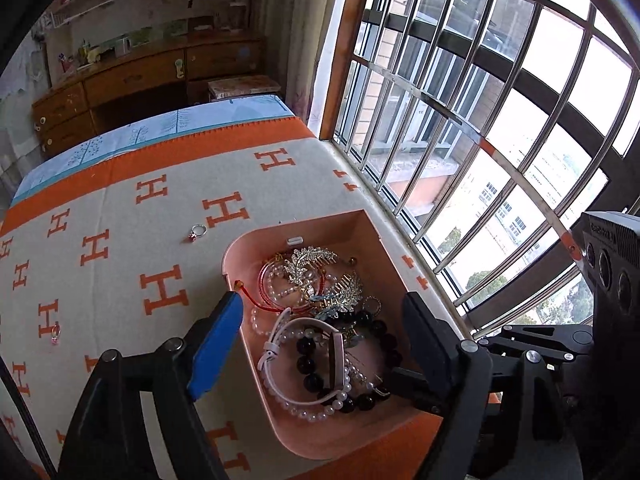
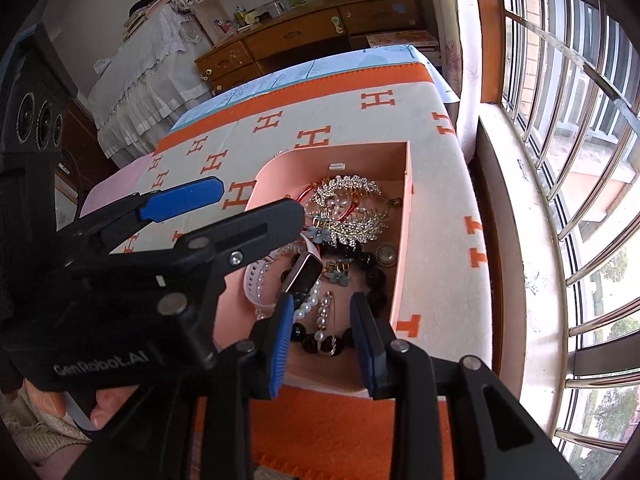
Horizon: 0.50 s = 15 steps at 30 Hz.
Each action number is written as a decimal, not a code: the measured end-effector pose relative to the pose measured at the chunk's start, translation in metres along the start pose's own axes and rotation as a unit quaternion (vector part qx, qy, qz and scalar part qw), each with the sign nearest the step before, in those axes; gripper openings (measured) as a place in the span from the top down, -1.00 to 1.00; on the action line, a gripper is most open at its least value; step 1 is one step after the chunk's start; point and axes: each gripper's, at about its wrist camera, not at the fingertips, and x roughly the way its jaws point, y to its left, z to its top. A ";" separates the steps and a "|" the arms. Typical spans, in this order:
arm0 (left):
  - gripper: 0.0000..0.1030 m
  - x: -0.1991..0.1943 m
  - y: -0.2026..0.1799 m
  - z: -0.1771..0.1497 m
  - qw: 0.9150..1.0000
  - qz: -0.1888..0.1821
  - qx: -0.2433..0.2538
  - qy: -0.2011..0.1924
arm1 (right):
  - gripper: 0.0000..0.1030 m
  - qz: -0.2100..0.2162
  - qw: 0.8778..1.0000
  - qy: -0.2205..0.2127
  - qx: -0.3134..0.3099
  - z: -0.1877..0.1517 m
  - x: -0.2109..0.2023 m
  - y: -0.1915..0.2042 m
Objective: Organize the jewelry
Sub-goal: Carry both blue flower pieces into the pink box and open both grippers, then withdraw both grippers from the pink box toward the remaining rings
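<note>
1. Both grippers hang over the near end of a pink tray [image 1: 362, 236] with their fingers spread apart and nothing between them.
2. Seen from its own camera, the right gripper [image 2: 322, 340] straddles a black bead bracelet [image 2: 376, 276] and a pearl-set safety pin [image 2: 323, 316] at the tray's near end, its blue pads clear of both.
3. From the left wrist view, the left gripper [image 1: 320, 340] has its blue-padded finger outside the tray's left wall and its other finger over the tray's right part.
4. That tray sits on an orange-and-cream blanket [image 1: 120, 208] patterned with H shapes, close to the blanket's window-side edge.
5. Inside the tray the jewelry lies in a tangled heap: a gold leaf-shaped rhinestone hair comb [image 1: 310, 262], a red bangle [image 1: 266, 280], a pearl strand [image 1: 308, 412], the black beads, and a watch with a white strap [image 2: 302, 274].
6. A round brooch [image 2: 386, 255] lies against the tray's right wall.
7. Two rings are outside the tray on the blanket: one with a red stone [image 1: 197, 233] beyond the tray's left wall, and one with a pink stone [image 1: 55, 335] near the blanket's left edge, well apart from the first.
8. A barred window [image 1: 500, 100] runs along the blanket's right side.
</note>
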 end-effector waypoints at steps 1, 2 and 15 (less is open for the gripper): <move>-0.55 -0.001 0.002 -0.001 1.000 -0.001 -0.005 0.002 | 0.42 0.003 1.000 -0.001 0.002 0.000 -0.001 0.000; -0.55 -0.001 0.005 -0.002 1.000 -0.001 -0.009 0.003 | 0.42 0.004 1.000 -0.002 0.004 -0.001 -0.001 0.001; -0.57 -0.028 0.016 -0.014 1.000 0.012 -0.021 -0.021 | 0.42 0.012 1.000 -0.019 0.011 -0.006 -0.010 0.012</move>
